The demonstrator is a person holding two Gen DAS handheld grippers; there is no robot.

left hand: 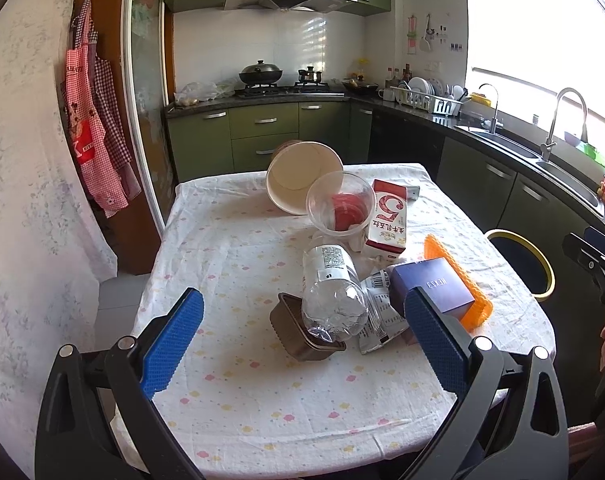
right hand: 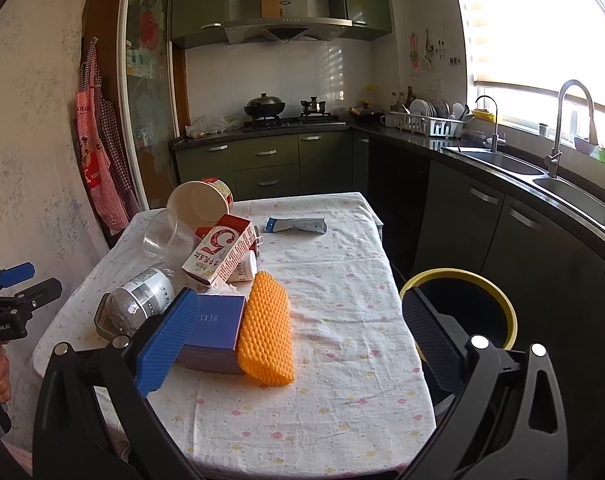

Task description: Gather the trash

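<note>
Trash lies piled on the cloth-covered table: a crushed clear bottle resting on a brown plastic tray, a clear cup, a paper bowl on its side, a red-and-white carton, a foil wrapper, a blue box and an orange foam net. My left gripper is open above the near table edge, with the bottle and tray between its fingers' line of sight. My right gripper is open too, hovering near the blue box and foam net.
A black bin with a yellow rim stands on the floor right of the table. A blue-and-silver wrapper lies alone at the far side. Green kitchen cabinets, a stove and a sink counter lie beyond.
</note>
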